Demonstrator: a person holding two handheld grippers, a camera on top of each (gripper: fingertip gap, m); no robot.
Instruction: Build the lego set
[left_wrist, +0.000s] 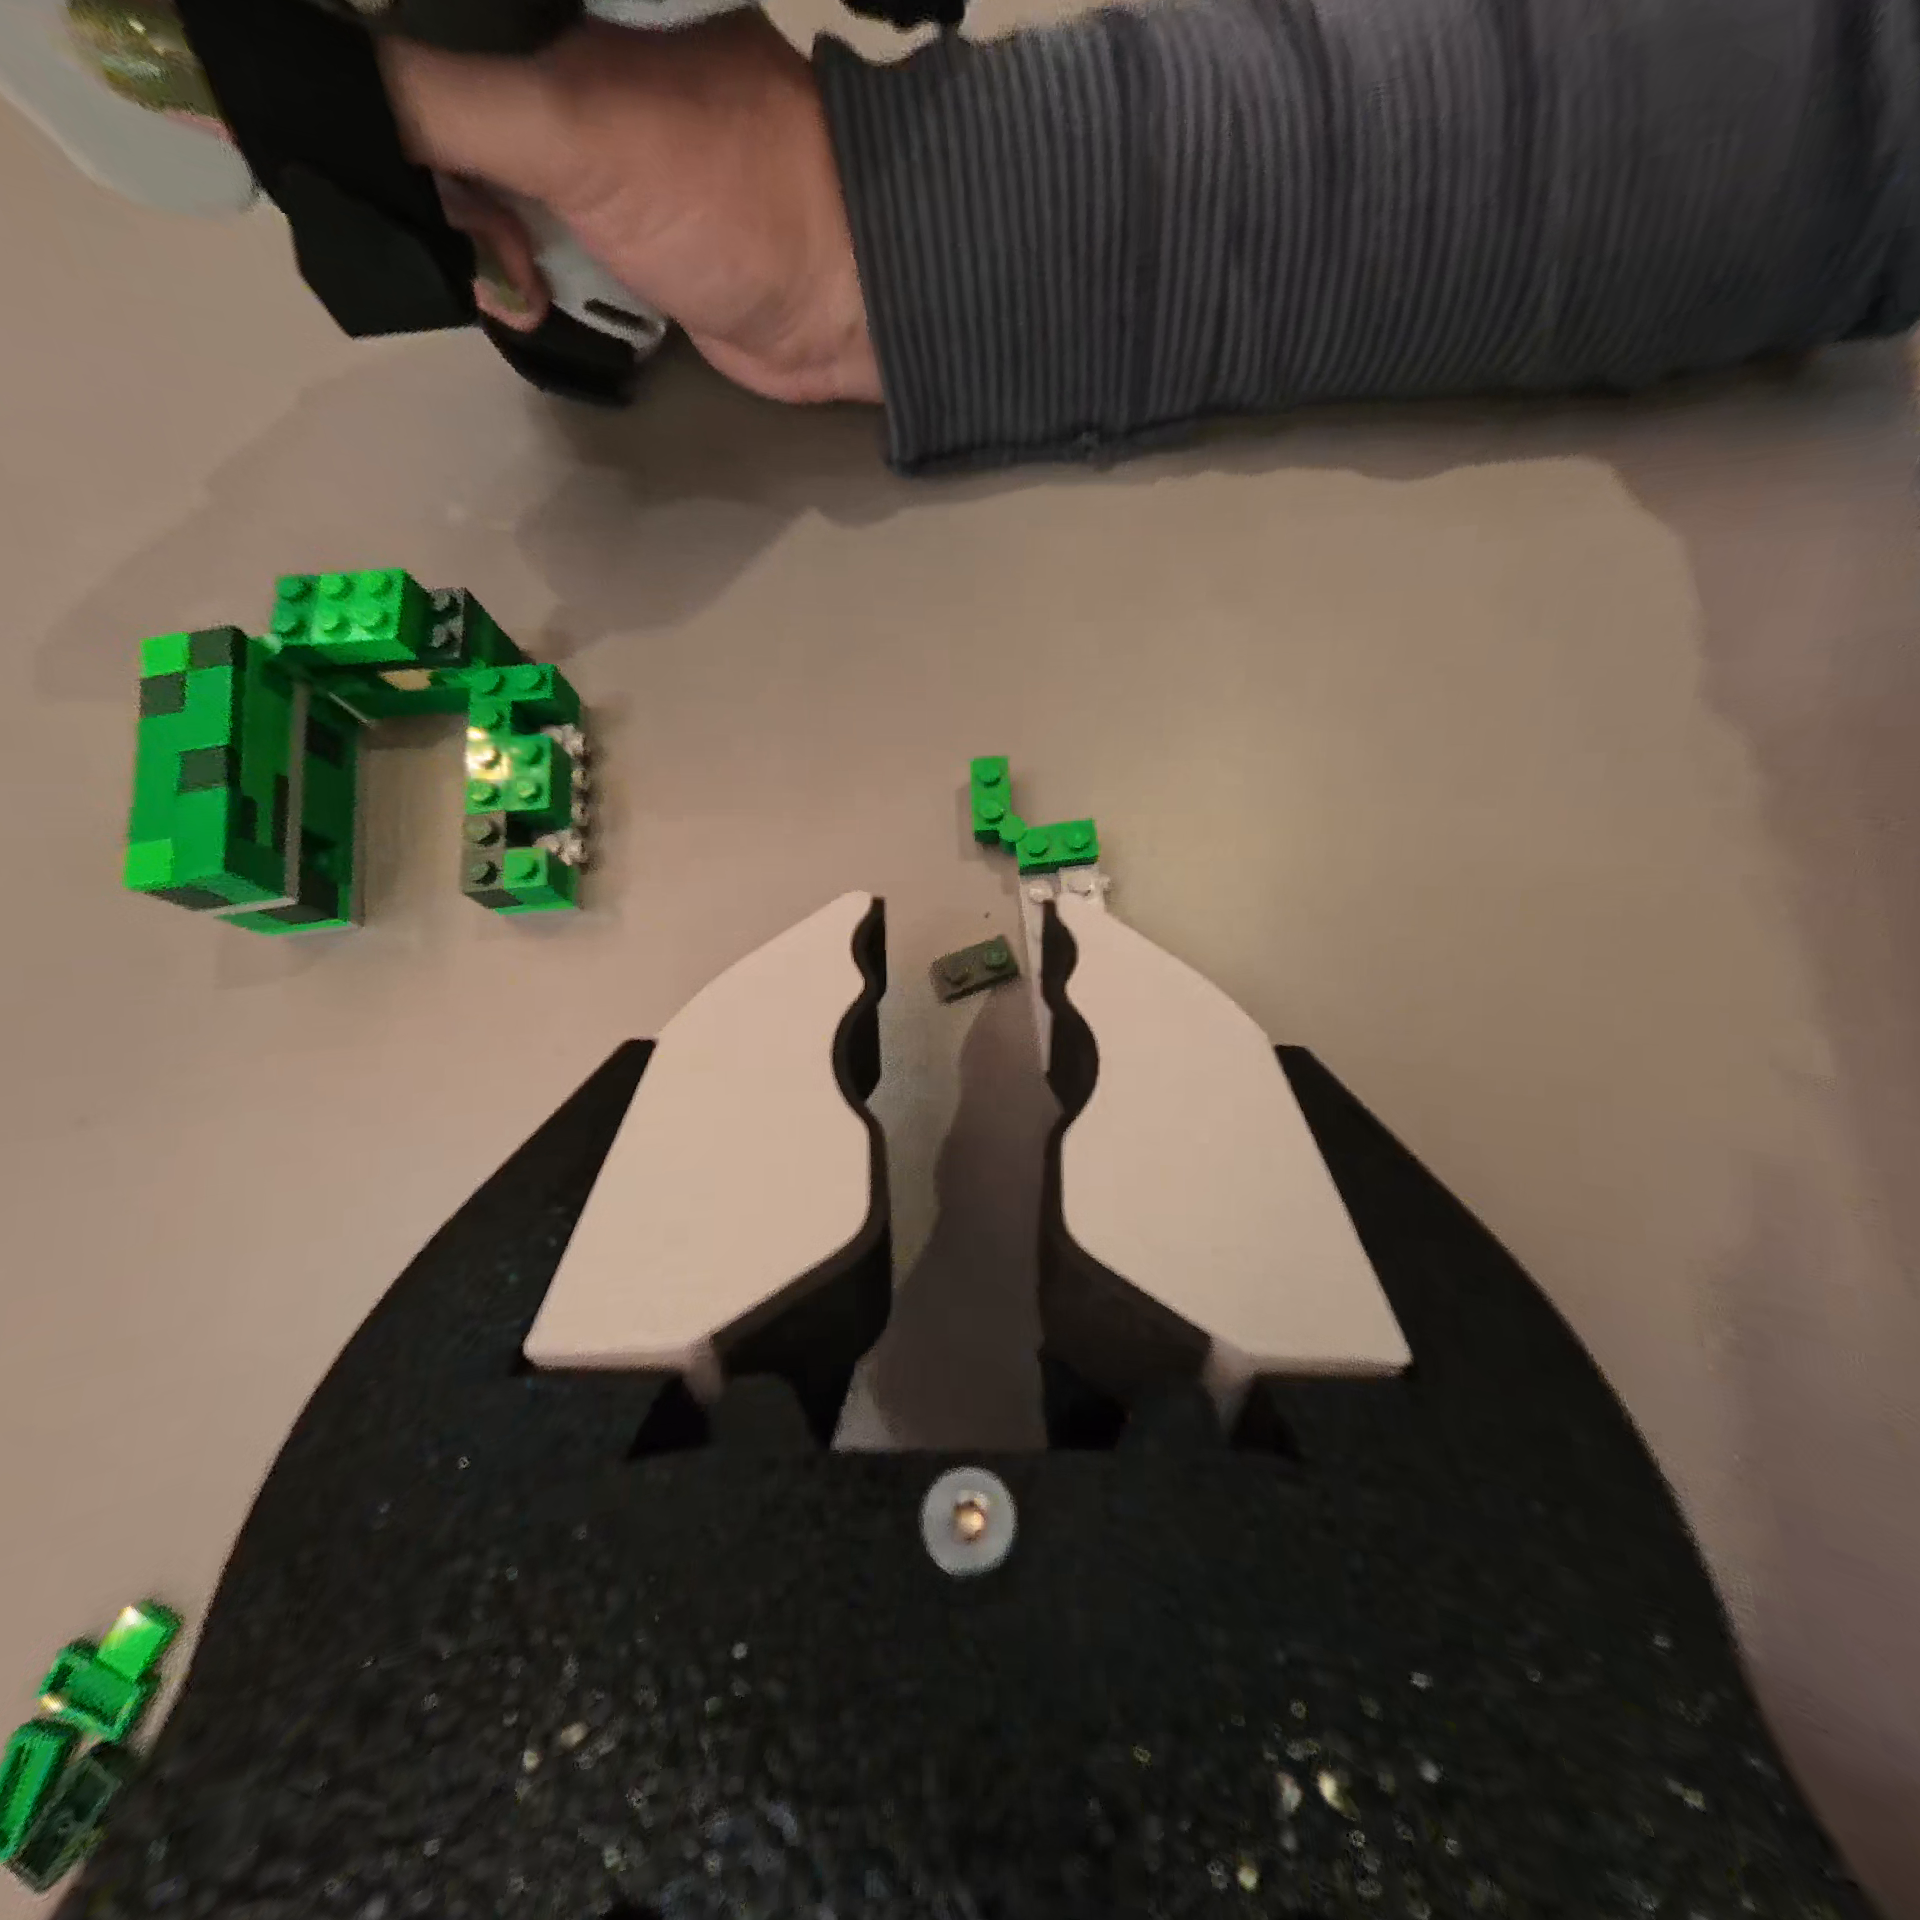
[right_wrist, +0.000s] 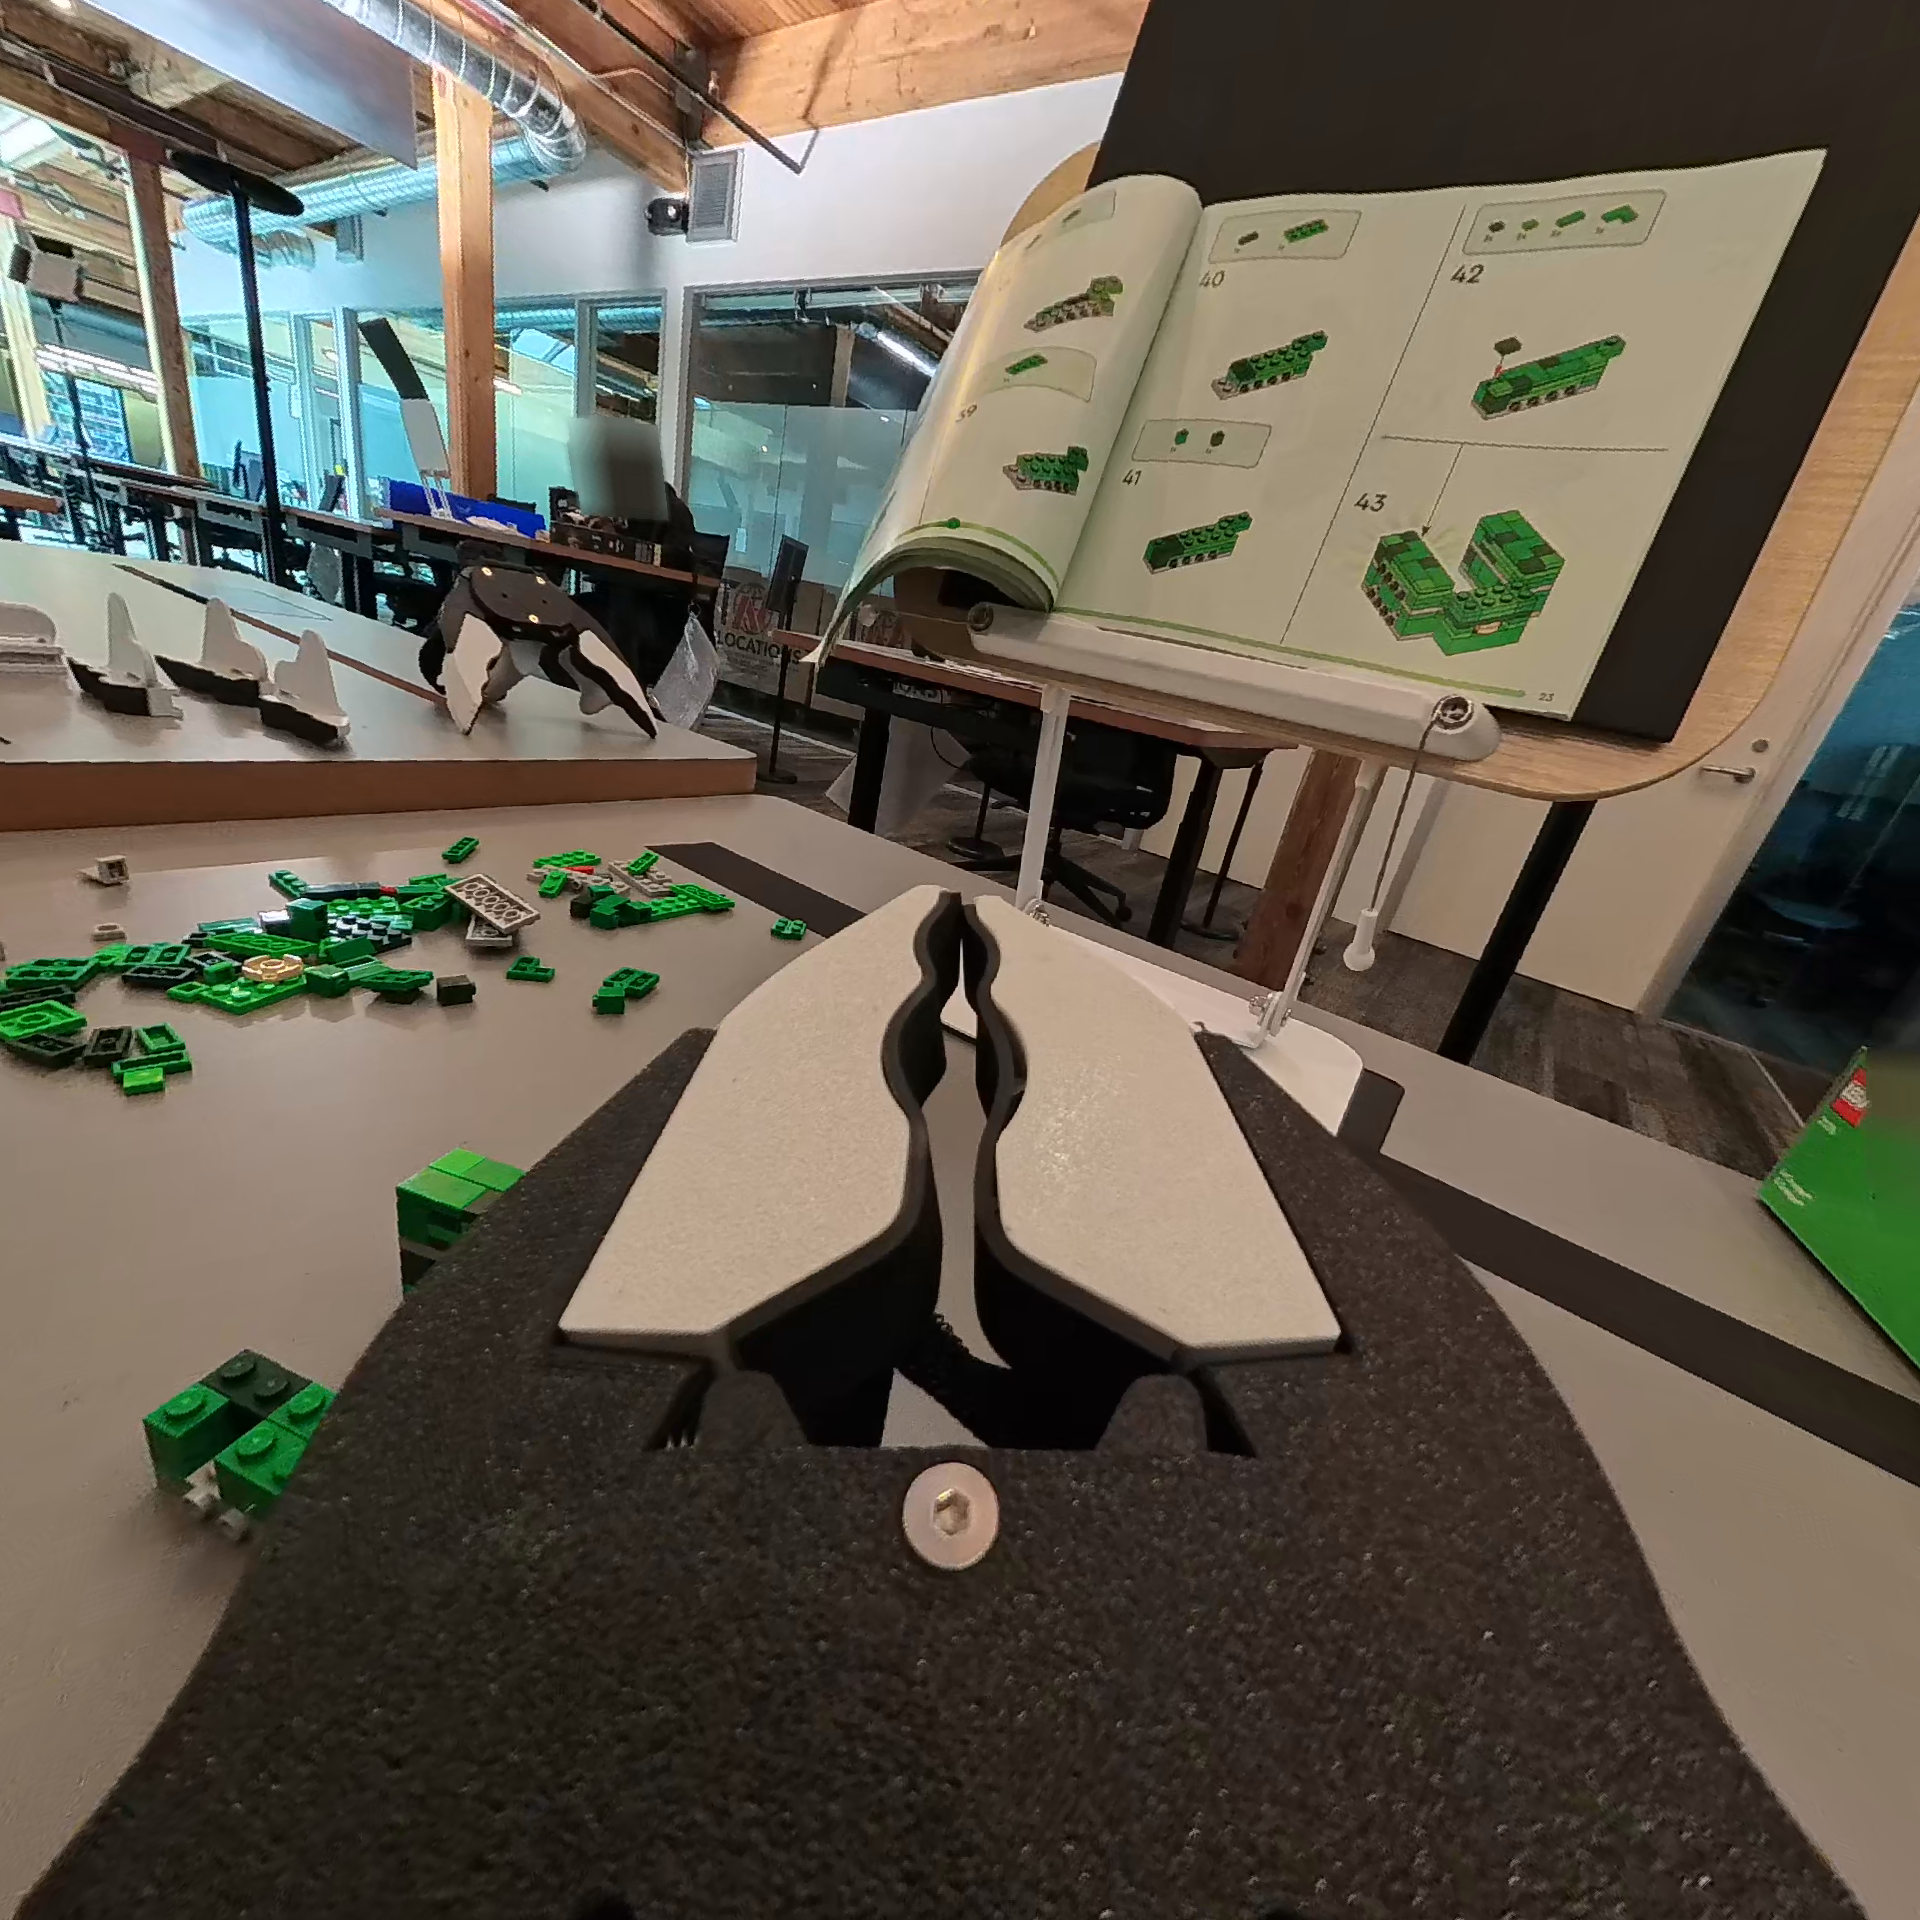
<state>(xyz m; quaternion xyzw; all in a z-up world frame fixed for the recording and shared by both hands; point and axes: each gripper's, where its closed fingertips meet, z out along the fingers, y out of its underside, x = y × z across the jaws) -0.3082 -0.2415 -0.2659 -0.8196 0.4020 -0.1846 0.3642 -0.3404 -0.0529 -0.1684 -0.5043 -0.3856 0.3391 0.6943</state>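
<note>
left gripper (left_wrist: 964, 914) parted around dark green plate (left_wrist: 975, 967); right gripper (right_wrist: 958, 914) nearly closed, empty; numbered instruction booklet (right_wrist: 1382, 436) open on stand

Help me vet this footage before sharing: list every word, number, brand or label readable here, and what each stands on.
I won't copy out any writing; these things bear it:
Open instruction booklet on the white stand: printed step numbers beside the build drawings.
Green box at the right edge: a red logo patch and faint print, blurred.
Sign in the background room: large letters, partly hidden.
Left wrist view: no writing shows.
</note>
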